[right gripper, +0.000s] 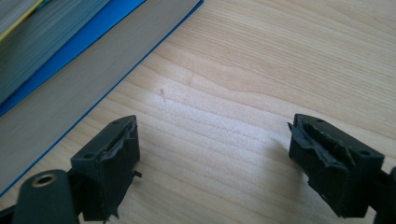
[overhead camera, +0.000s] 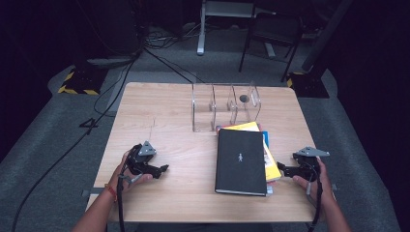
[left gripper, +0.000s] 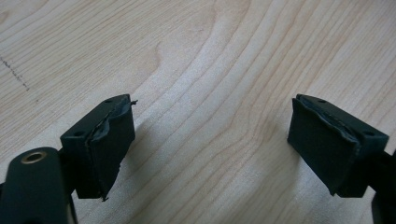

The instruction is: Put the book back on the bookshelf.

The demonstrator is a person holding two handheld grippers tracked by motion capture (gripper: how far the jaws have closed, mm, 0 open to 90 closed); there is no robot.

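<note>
A stack of books lies right of the table's middle, with a black book [overhead camera: 241, 162] on top, a yellow book [overhead camera: 271, 163] under it and a blue cover edge below. My left gripper [overhead camera: 163, 169] rests low on the table's left front, pointing right, open over bare wood [left gripper: 212, 144]. My right gripper [overhead camera: 281, 169] sits just right of the stack, pointing left at it, open with nothing between its pads [right gripper: 212, 158]. In the right gripper view the page edges of the blue book [right gripper: 79, 93] fill the upper left, close to the left jaw.
A clear acrylic divider rack [overhead camera: 225, 107] stands at the back centre of the wooden table [overhead camera: 159, 125]. Beyond the table are a chair [overhead camera: 270, 34], cables on the grey floor and yellow-black striped bases [overhead camera: 77, 84].
</note>
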